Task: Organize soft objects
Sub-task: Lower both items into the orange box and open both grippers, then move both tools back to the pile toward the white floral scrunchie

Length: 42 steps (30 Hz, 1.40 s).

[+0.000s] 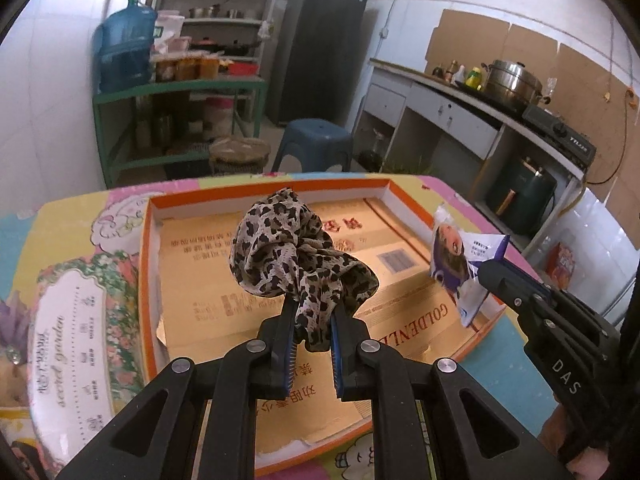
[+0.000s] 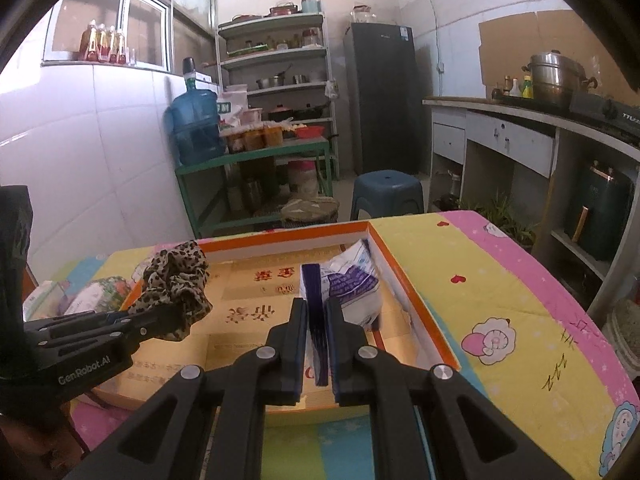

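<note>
Closed on a leopard-print scrunchie [image 1: 296,264], the left gripper [image 1: 312,320] holds it bunched above the middle of the orange-rimmed tray [image 1: 146,240]. To its right, the right gripper [image 2: 316,312] pinches a purple-and-white packet [image 2: 352,284] over the tray's right side, near the wall. Both seem ready to be set down: lower each until it touches the cardboard lining [image 1: 224,280], keep them apart, then let go. The scrunchie looks gauzy and crumpled; the packet is thin and creased.

White tiled walls [image 2: 100,152] enclose a daylit kitchen with a window [image 2: 132,28] upper left, metal shelves [image 2: 276,56] and a dark fridge [image 2: 384,100] centre.
</note>
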{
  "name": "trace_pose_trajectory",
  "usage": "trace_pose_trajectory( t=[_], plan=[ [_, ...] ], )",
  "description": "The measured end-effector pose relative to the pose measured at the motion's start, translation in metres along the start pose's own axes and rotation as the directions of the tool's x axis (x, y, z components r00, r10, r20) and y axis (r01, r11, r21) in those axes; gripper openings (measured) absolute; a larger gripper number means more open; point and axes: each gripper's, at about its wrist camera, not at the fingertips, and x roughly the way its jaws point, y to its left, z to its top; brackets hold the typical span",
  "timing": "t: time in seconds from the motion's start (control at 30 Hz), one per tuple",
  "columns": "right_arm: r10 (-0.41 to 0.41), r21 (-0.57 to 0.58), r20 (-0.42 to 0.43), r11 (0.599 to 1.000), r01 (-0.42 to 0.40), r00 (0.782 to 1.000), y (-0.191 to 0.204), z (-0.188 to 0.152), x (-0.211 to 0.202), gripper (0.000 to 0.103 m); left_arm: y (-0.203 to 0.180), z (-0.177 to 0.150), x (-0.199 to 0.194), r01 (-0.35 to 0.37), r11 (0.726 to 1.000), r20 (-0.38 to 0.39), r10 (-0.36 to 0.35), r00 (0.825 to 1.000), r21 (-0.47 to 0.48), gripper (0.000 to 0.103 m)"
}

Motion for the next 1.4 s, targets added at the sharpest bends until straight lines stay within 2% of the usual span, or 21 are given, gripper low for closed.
trace_pose_trajectory(
  t=[0.2,0.27,0.33,0.43,0.5,0.57,0.7,0.87,1.13,1.4],
  plan=[
    [0.009,0.009,-0.033,1.000,-0.008,0.999,0.001,-0.004,0.010,0.011,0.004,-0.005,0.015,0.009,1.000,-0.057,-0.011,0.998,-0.026,0.017],
    [0.014,0.016,-0.044,1.000,-0.014,0.999,0.002,-0.007,0.010,0.012,0.006,-0.006,0.018,0.026,0.999,-0.068,-0.028,0.997,-0.039,0.028],
    [0.018,0.023,-0.051,1.000,-0.017,0.999,0.003,-0.007,0.011,0.014,0.007,-0.007,0.021,0.035,0.998,-0.078,-0.039,0.996,-0.045,0.049],
    [0.024,0.028,-0.051,0.999,-0.023,0.998,0.003,-0.008,0.009,0.030,0.008,-0.008,0.017,0.022,0.999,-0.057,-0.024,0.998,-0.042,0.064],
    [0.036,0.032,-0.045,0.999,-0.034,0.998,0.004,-0.009,0.007,0.051,0.005,-0.007,0.011,0.019,0.999,-0.038,-0.020,0.999,-0.034,0.067],
    [0.055,0.039,-0.034,0.998,-0.053,0.998,0.004,-0.008,0.004,0.056,0.004,-0.007,0.003,0.010,0.999,-0.019,-0.010,1.000,-0.033,0.069],
    [0.057,0.048,-0.016,0.997,-0.056,0.998,0.007,-0.008,-0.004,0.056,0.006,-0.005,-0.013,-0.002,0.999,0.022,0.003,1.000,-0.041,0.071],
    [0.067,0.078,0.015,0.995,-0.068,0.998,0.009,-0.005,-0.021,0.056,0.008,-0.004,-0.040,0.016,0.998,0.081,-0.011,0.997,-0.055,0.071],
    [0.095,0.079,0.072,0.992,-0.100,0.993,0.027,-0.009,-0.055,0.056,0.006,-0.015,-0.092,0.038,0.999,0.190,-0.034,0.981,-0.019,0.074],
    [0.141,0.057,0.087,0.988,-0.147,0.986,0.062,-0.015,-0.088,0.057,0.022,-0.027,-0.145,0.013,1.000,0.225,-0.010,0.974,-0.011,0.074]
  ],
)
